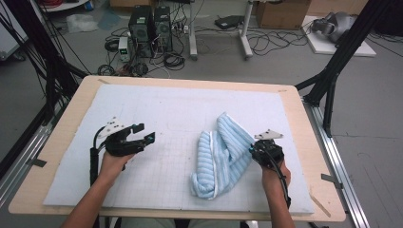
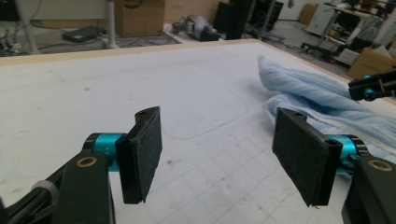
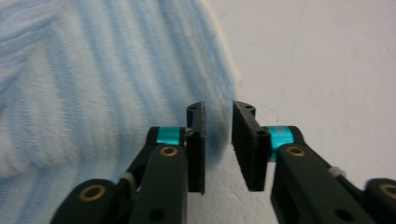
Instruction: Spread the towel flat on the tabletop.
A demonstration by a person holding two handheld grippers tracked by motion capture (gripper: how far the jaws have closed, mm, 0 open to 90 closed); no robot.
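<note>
A light blue striped towel [image 1: 223, 152] lies crumpled on the white foam mat [image 1: 166, 104], right of centre. My right gripper [image 1: 253, 149] sits at the towel's right edge. In the right gripper view its jaws [image 3: 218, 140] stand a narrow gap apart, and the towel's [image 3: 93, 84] fuzzy edge lies just ahead of that gap, not pinched. My left gripper [image 1: 146, 133] hovers over bare mat well to the left of the towel, open wide [image 2: 219, 149] with nothing between its pads. The towel [image 2: 317, 93] lies beyond its right jaw, with the right gripper [image 2: 371, 86] at the frame's edge.
The mat covers most of a wooden table [image 1: 304, 123]. Black frame posts [image 1: 332, 71] stand at both sides of the table. On the floor behind it are computer towers [image 1: 149, 26], cables and cardboard boxes [image 1: 283, 14].
</note>
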